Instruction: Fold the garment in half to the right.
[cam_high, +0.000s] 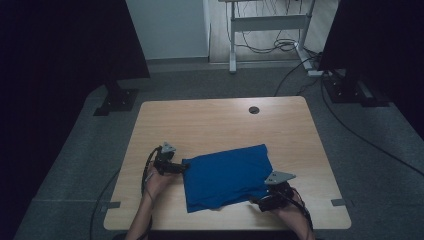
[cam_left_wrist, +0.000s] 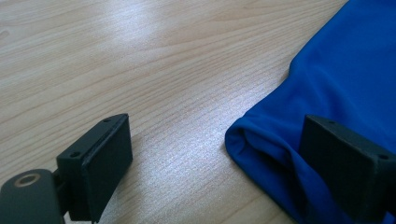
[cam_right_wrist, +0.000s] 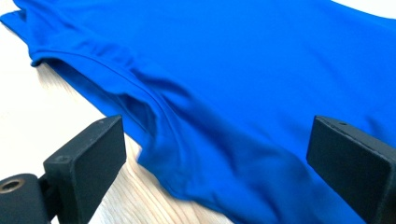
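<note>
Item: blue cloth (cam_high: 227, 176), folded flat, lying on the near half of the worktop (cam_high: 210, 120), slightly askew.

Left gripper (cam_high: 184, 166): jaws spread wide, released; the cloth's rounded left edge sits just inside one jaw, with bare wood between the jaws otherwise.

Right gripper (cam_high: 256, 201): jaws likewise apart, nothing clamped; the near right hem with its seam lies between them.

Handling note: the step in hand looks like taking hold of two edges for a fold. Best to slide each lower jaw under all the layers before closing, and to grip at the seam, so no ply slips free.

Pose: both forearms enter from the near edge; left hand (cam_high: 157, 182) held low and level, pointing right; right hand low, angled inward toward the cloth.
</note>
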